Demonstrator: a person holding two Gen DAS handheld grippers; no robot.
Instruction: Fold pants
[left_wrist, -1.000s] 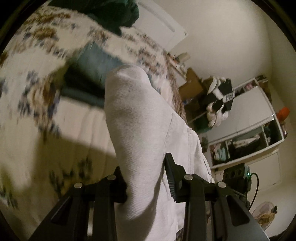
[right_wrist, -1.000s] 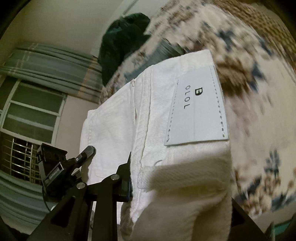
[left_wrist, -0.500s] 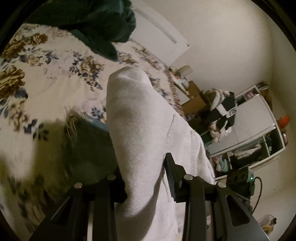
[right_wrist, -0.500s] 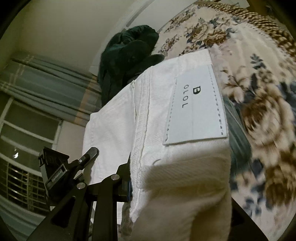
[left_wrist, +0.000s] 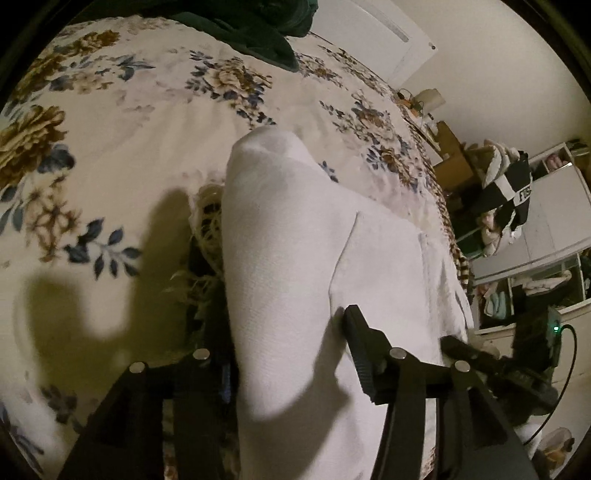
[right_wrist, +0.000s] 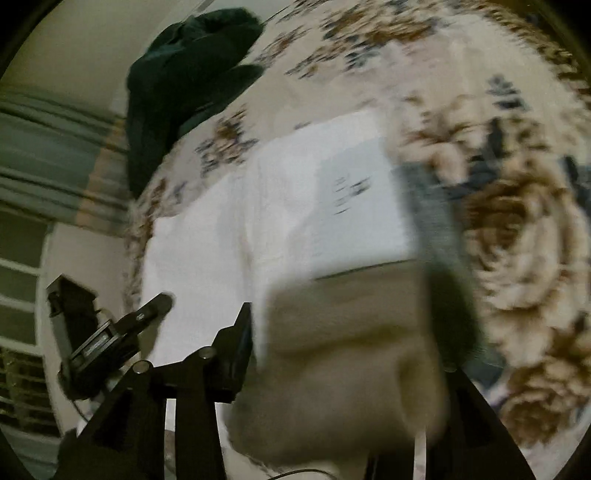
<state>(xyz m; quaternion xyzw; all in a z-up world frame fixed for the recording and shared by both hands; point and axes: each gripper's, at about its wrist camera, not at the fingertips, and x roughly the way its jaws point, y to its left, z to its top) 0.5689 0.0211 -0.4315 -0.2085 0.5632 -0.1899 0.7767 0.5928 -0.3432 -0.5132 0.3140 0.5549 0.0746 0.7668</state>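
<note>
White pants (left_wrist: 295, 266) are held above a floral bedspread (left_wrist: 122, 147), a thick fold of the fabric clamped in the jaws of the left gripper (left_wrist: 291, 354) and the waistband end, with its pale label (right_wrist: 362, 218), clamped in the jaws of the right gripper (right_wrist: 332, 354). The right wrist view is blurred, and only one of that gripper's fingers (right_wrist: 236, 343) is plainly seen; the other is hidden by cloth. A frayed edge of a darker garment (left_wrist: 207, 236) is seen on the bed just under the left-hand fold, and a dark green heap (right_wrist: 184, 74) lies well apart. The step is judged best done if both ends are lowered level and together, the fabric kept taut between them, and set down beside the darker garment, not over it, before either grip is released.
</note>
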